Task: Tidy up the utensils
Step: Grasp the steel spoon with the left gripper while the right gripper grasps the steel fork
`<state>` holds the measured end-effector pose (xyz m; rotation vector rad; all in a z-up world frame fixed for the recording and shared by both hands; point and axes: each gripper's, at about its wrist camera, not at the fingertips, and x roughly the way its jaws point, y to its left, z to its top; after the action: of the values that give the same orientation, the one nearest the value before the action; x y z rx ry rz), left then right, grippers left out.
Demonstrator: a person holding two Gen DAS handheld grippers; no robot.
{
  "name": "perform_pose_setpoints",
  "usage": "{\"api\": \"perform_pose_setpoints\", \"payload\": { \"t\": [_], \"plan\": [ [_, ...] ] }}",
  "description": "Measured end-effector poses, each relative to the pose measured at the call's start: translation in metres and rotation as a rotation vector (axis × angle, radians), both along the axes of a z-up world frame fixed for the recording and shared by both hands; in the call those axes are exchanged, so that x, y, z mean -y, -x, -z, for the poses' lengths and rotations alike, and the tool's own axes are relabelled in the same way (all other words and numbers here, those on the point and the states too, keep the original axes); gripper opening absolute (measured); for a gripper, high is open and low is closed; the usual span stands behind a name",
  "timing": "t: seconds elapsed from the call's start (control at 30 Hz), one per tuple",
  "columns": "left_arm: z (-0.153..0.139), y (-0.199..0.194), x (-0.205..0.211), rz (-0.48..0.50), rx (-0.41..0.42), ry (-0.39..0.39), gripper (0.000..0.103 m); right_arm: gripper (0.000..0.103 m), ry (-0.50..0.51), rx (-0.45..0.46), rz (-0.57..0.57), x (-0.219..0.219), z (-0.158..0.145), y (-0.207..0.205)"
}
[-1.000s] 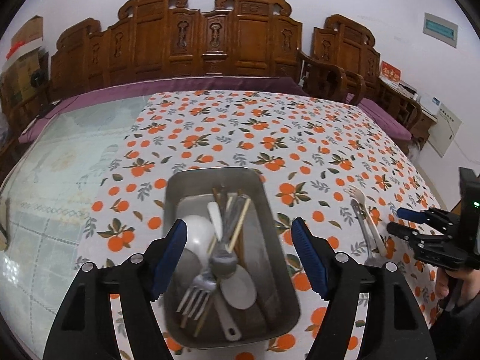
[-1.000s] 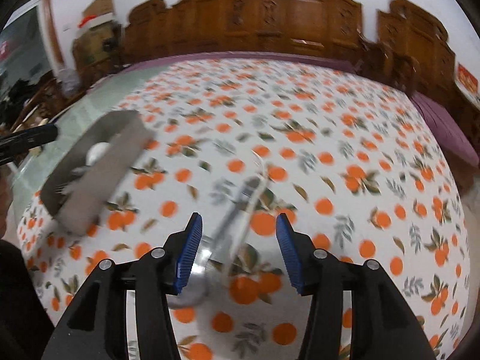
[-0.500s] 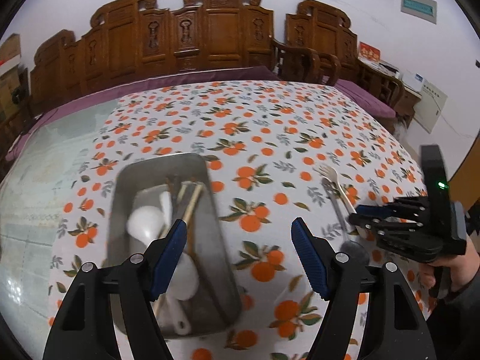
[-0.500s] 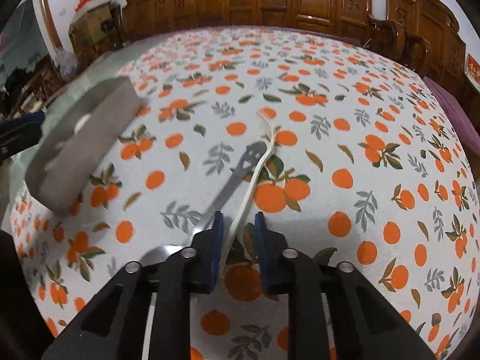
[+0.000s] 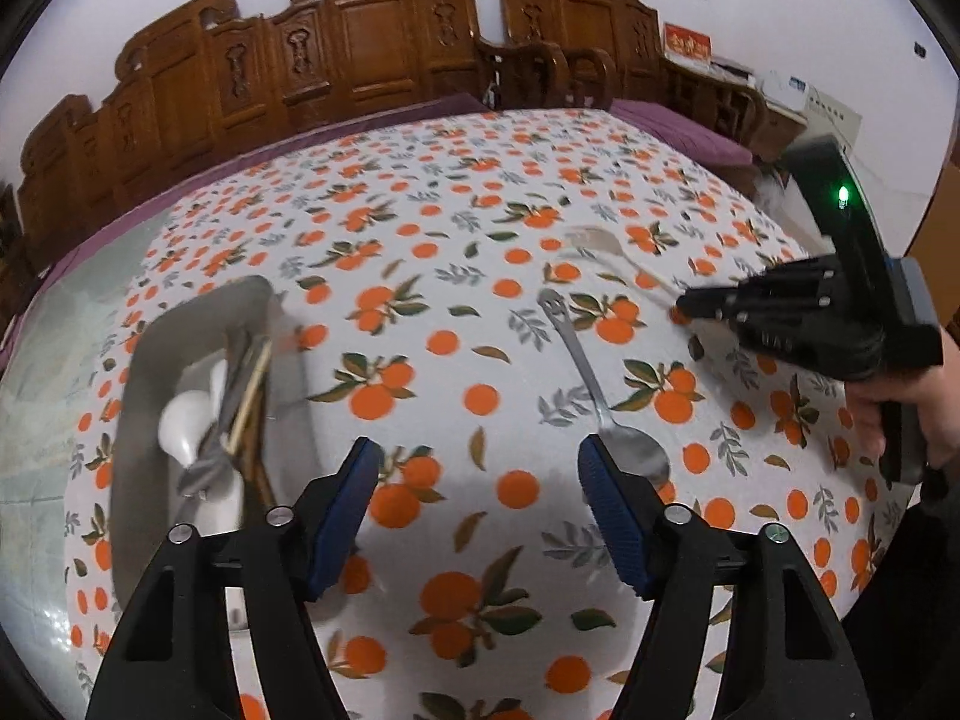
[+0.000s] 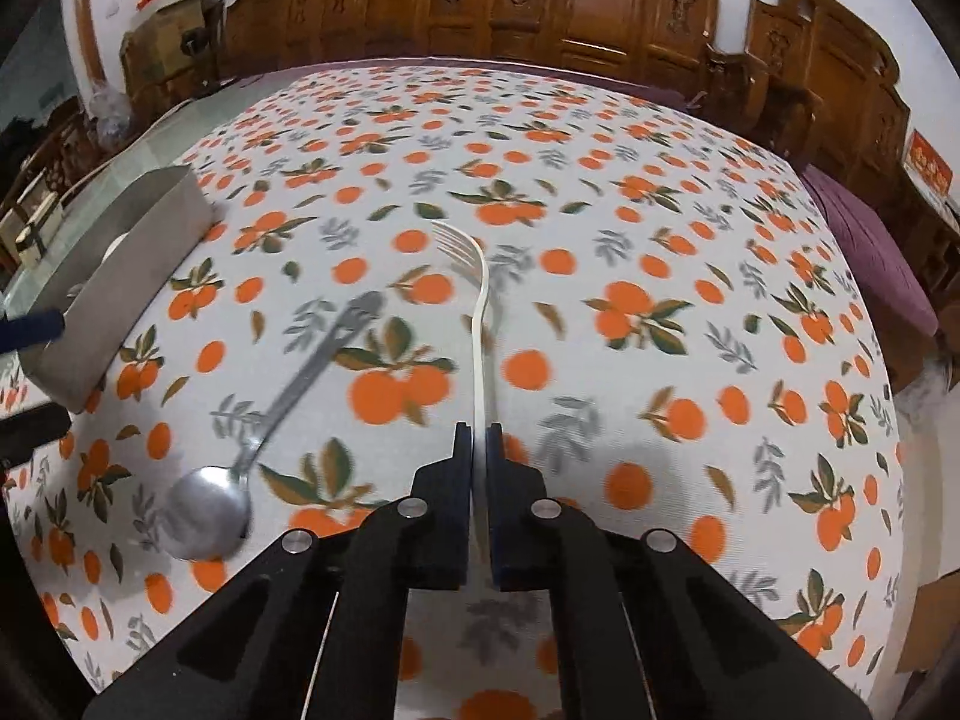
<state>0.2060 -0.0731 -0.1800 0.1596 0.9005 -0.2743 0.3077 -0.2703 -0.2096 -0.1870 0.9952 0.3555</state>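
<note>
Sorting is partly done, judging by the metal tray (image 5: 129, 420) at nine o'clock on the tabletop (image 5: 456, 228): it already holds a white ladle (image 5: 180, 426), chopsticks (image 5: 252, 384) and what looks like a blurred fork. Two pieces remain outside it. Toward the middle lies the metal spoon (image 5: 600, 396), bowl nearest the viewer, handle pointing to about eleven o'clock, flat on the orange-print cloth. The left gripper (image 5: 480, 510) hovers above it with its jaws wide and nothing between them; they have just been narrowing a little, and the right-hand pad stands just beside the spoon's bowl. Further right, the white fork (image 6: 477, 324) is pinched by its handle in the right gripper (image 6: 478, 450), whose jaws have just closed tight on it; its tines point toward twelve o'clock. So the fork and spoon are left to go into the tray. Nothing lies between them and the tray, though the two grippers work near each other. Carved wooden chairs (image 5: 372, 42) line the far edge.
</note>
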Motion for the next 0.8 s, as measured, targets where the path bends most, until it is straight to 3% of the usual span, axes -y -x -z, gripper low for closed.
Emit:
{"api": "perform_pose_setpoints", "payload": {
  "t": [0.1,0.37,0.47,0.6,0.8],
  "plan": [
    [0.007,-0.005,0.014,0.017,-0.027,-0.004,0.062,0.006,0.034,-0.013,0.001,0.004,0.007,-0.002],
    [0.028,-0.029,0.042,0.028,-0.104,0.007,0.059,0.006,-0.007,-0.036,0.014,0.012,0.011,-0.007],
    [0.034,-0.040,0.050,0.031,-0.150,0.042,0.043,0.006,-0.007,-0.035,0.011,0.013,0.011,-0.007],
    [0.040,-0.049,0.061,0.027,-0.179,0.050,0.028,0.006,-0.017,-0.039,0.007,0.013,0.011,-0.007],
    [0.050,-0.056,0.081,0.026,-0.188,-0.024,0.021,0.006,-0.034,-0.040,-0.003,0.010,0.008,-0.005]
  ]
}}
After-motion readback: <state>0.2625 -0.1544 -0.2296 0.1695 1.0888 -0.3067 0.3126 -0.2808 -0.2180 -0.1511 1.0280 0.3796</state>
